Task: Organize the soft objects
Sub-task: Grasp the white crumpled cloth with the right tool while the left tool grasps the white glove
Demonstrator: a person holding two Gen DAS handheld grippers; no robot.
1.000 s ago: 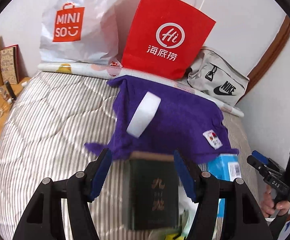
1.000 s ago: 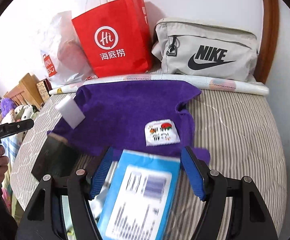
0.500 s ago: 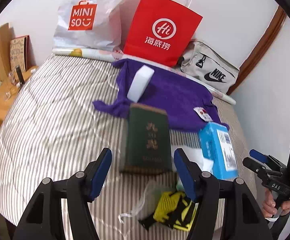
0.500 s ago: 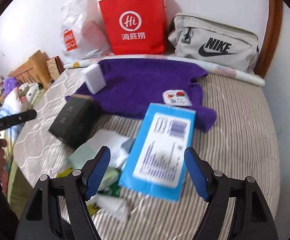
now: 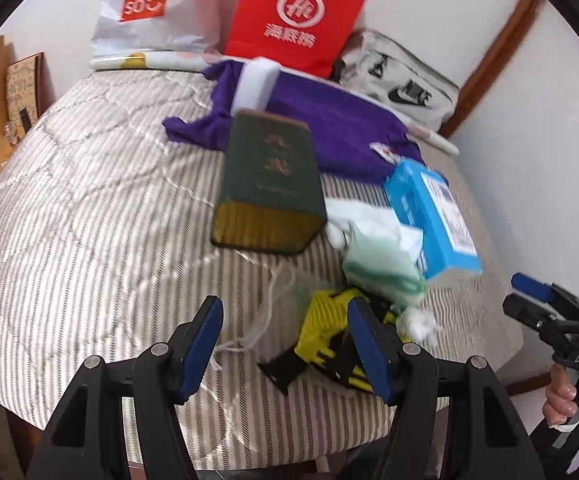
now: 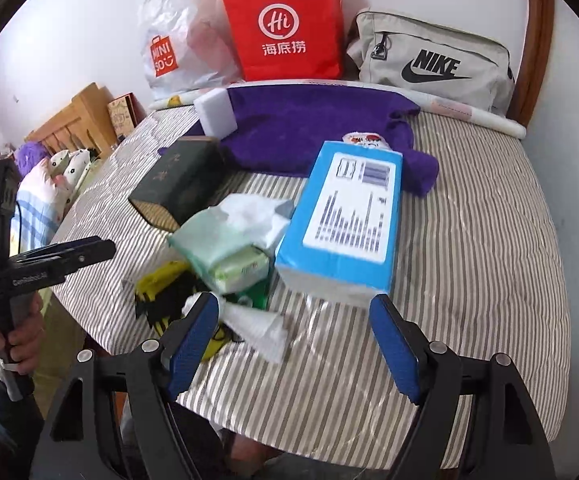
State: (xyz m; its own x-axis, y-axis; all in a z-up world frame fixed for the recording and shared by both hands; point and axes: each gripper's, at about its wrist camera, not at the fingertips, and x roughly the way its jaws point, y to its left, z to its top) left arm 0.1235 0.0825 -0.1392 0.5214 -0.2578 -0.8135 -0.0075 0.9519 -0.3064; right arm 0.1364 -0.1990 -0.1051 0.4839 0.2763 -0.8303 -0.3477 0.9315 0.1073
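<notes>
2 grippers are hanging over a striped bed cover (image 6: 469, 240), each in a person's hand, and neither is holding anything. The left gripper (image 5: 285, 344) is standing with its jaws apart and nothing pressed between the blue pads; behind it in the left wrist view, a yellow-and-black cloth item (image 5: 329, 332) and a white string (image 5: 261, 320) are lying on the cover. The right gripper (image 6: 293, 340) is spreading wider, its pads clear of everything, with only a white crumpled wrapper (image 6: 261, 324) lying on the bed beyond them.

The soft things are sitting in a loose pile near the front edge of the bed: a pale green tissue pack (image 6: 225, 248), white crumpled tissue (image 6: 253, 208) on top of it, and the yellow-and-black item at the near left. A blue box (image 6: 345, 216) is leaning against the pile's right side, and a dark green book (image 6: 177, 180) is lying to its left. Farther back, a purple towel (image 6: 309, 132) is lying spread out, with a white sponge block (image 6: 215, 114) resting on its left corner. Against the wall, 3 bags are standing side by side: a white Miniso bag (image 6: 177, 40), a red paper bag (image 6: 285, 24) and a grey Nike pouch (image 6: 433, 60).
</notes>
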